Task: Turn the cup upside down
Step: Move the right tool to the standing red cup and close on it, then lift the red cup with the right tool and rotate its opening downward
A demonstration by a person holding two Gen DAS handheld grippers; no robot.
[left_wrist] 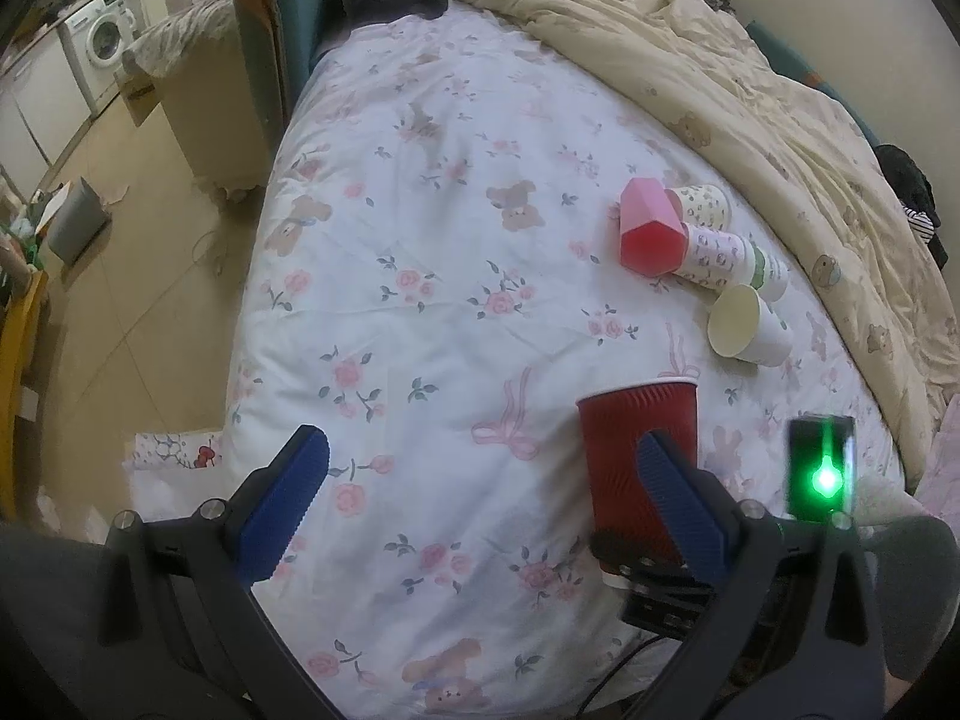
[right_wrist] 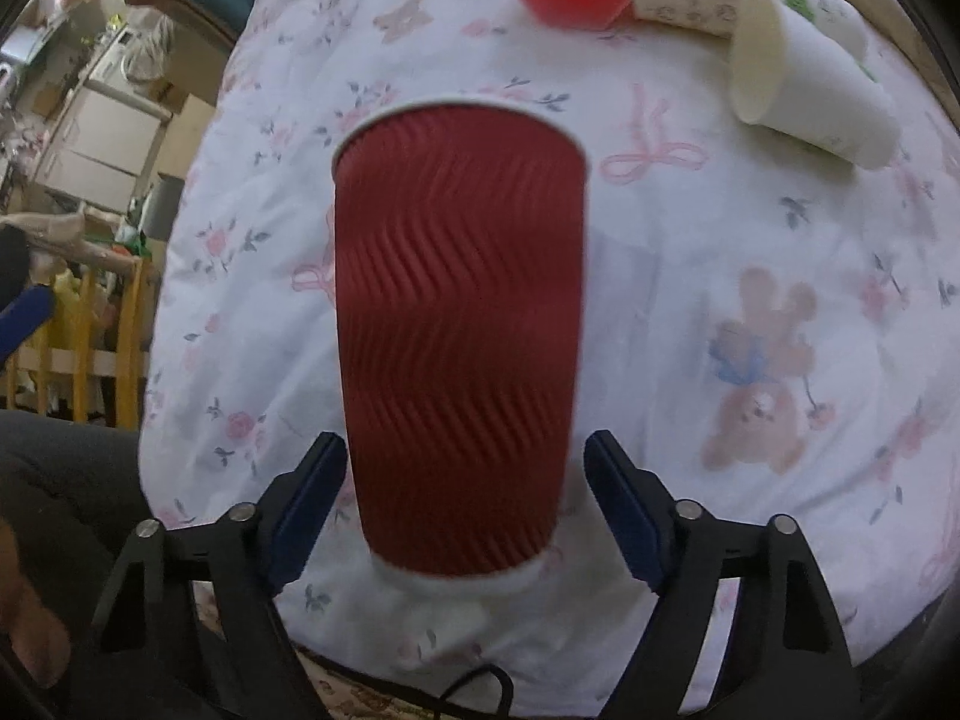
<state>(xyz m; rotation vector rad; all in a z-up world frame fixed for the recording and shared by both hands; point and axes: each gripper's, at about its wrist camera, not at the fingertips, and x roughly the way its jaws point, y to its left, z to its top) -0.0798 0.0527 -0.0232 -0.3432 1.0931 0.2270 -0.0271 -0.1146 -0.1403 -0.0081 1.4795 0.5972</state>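
Note:
A red ribbed paper cup (right_wrist: 459,324) stands upright on the floral bedsheet, between the open blue fingers of my right gripper (right_wrist: 462,474). The left finger sits close to the cup's lower wall; the right finger stands a little apart from it. In the left wrist view the same cup (left_wrist: 630,456) stands at the right, partly behind the right finger of my left gripper (left_wrist: 480,480), which is open and empty over the sheet. The right gripper's body (left_wrist: 666,588) shows below the cup there.
A pile of cups lies farther back on the bed: a pink faceted cup (left_wrist: 651,228), patterned paper cups (left_wrist: 720,252) and a cream cup on its side (left_wrist: 747,324). A beige duvet (left_wrist: 750,90) covers the far right. The bed's left edge (left_wrist: 252,300) drops to the floor.

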